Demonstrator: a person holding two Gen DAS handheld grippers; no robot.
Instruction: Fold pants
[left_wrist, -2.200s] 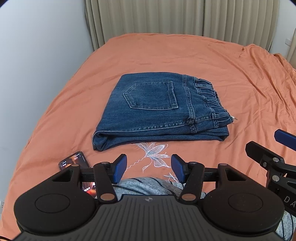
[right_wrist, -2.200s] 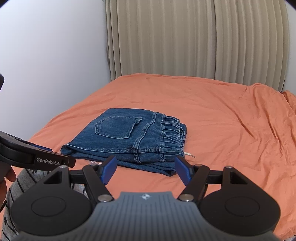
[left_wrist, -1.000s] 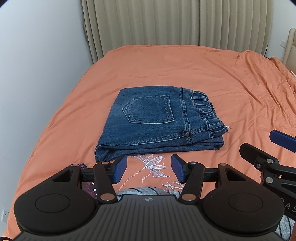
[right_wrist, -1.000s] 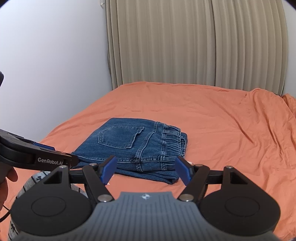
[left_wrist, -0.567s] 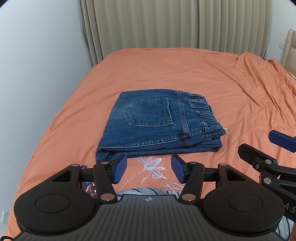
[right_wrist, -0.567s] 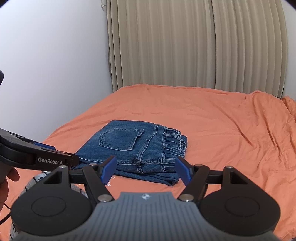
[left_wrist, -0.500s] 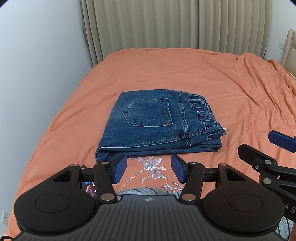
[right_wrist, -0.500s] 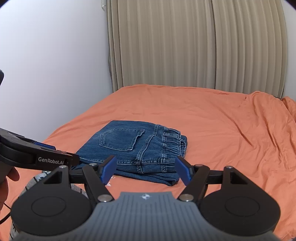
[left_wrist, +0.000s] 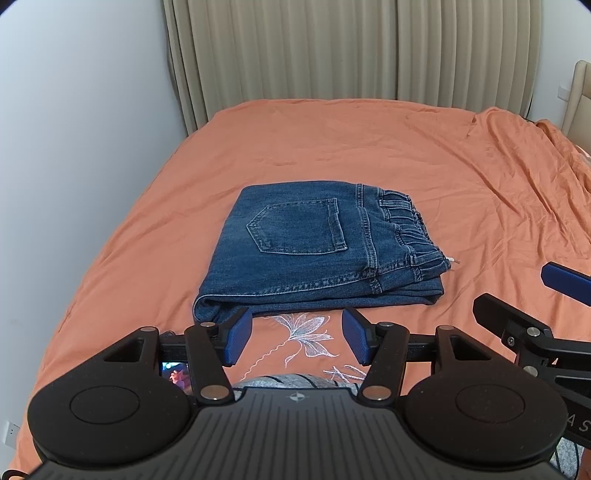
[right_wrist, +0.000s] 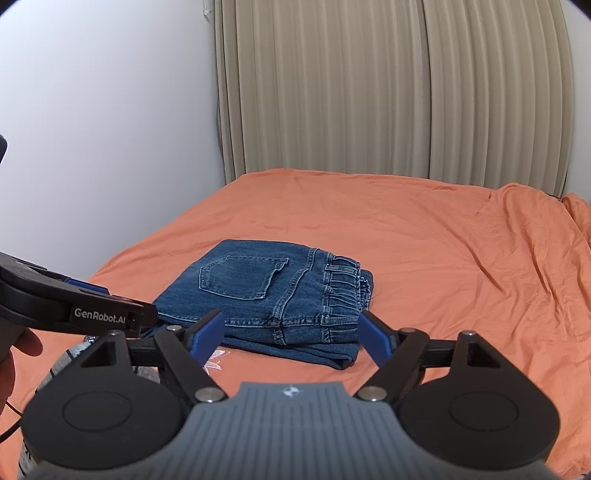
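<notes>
The blue denim pants (left_wrist: 317, 247) lie folded into a compact rectangle on the orange bed, back pocket up, elastic waistband to the right. They also show in the right wrist view (right_wrist: 273, 295). My left gripper (left_wrist: 297, 338) is open and empty, held back from the near edge of the pants. My right gripper (right_wrist: 291, 338) is open and empty, also short of the pants. Each gripper shows at the edge of the other's view.
The orange bedsheet (left_wrist: 369, 147) covers the bed, wrinkled at the right, with a white flower embroidery (left_wrist: 303, 332) near me. A phone (left_wrist: 175, 374) lies behind my left fingers. A white wall runs along the left and beige curtains (left_wrist: 332, 48) at the back.
Both grippers have drawn back and tilted up from the pants, which now look smaller and farther. The pants have not moved.
</notes>
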